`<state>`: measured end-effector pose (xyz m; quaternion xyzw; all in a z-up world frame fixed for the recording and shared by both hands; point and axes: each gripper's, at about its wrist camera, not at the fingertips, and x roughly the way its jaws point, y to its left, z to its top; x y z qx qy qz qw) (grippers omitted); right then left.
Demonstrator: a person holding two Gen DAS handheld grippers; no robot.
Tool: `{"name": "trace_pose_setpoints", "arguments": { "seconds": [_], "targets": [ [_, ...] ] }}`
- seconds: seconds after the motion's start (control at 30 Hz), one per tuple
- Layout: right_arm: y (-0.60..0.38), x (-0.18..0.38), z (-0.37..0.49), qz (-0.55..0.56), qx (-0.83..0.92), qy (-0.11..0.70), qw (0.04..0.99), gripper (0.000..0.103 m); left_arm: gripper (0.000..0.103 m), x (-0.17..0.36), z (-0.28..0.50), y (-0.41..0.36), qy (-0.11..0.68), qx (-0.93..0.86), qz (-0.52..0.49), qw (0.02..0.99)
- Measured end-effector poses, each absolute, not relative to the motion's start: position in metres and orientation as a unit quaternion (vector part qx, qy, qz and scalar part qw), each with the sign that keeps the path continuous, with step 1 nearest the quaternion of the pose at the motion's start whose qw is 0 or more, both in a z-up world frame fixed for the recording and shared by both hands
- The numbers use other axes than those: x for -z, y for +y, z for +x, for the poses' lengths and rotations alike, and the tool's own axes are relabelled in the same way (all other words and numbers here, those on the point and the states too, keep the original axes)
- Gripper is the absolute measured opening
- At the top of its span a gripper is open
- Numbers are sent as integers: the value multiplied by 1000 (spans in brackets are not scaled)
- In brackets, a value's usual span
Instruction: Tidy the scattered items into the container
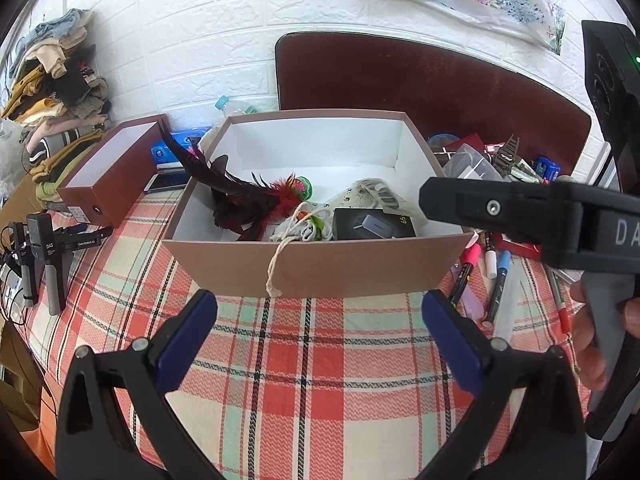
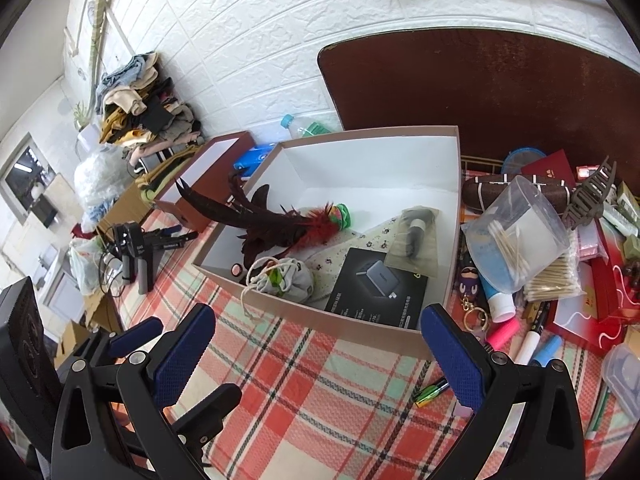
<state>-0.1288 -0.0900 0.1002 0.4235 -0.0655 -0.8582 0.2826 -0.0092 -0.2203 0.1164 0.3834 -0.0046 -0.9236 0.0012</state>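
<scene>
An open pink cardboard box stands on the plaid tablecloth. Inside lie a red-and-black feather toy, a grey drawstring pouch, a black charger box and a bagged item. My left gripper is open and empty, just in front of the box. My right gripper is open and empty at the box's near right corner; it shows side-on in the left wrist view. Scattered items lie right of the box: markers, a cotton swab tub, a hair claw.
The box lid lies to the left with a phone beside it. Two spare grippers rest at the left table edge. A clothes pile sits far left. A brown board leans on the wall behind.
</scene>
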Motion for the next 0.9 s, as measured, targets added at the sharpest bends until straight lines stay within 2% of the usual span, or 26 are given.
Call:
{"name": "trace_pose_setpoints", "arguments": {
  "seconds": [0.9],
  "targets": [
    [-91,-100,-117,429,859,-50,276,103,102,-121,-8,-225,4,931,366,4]
  ]
}}
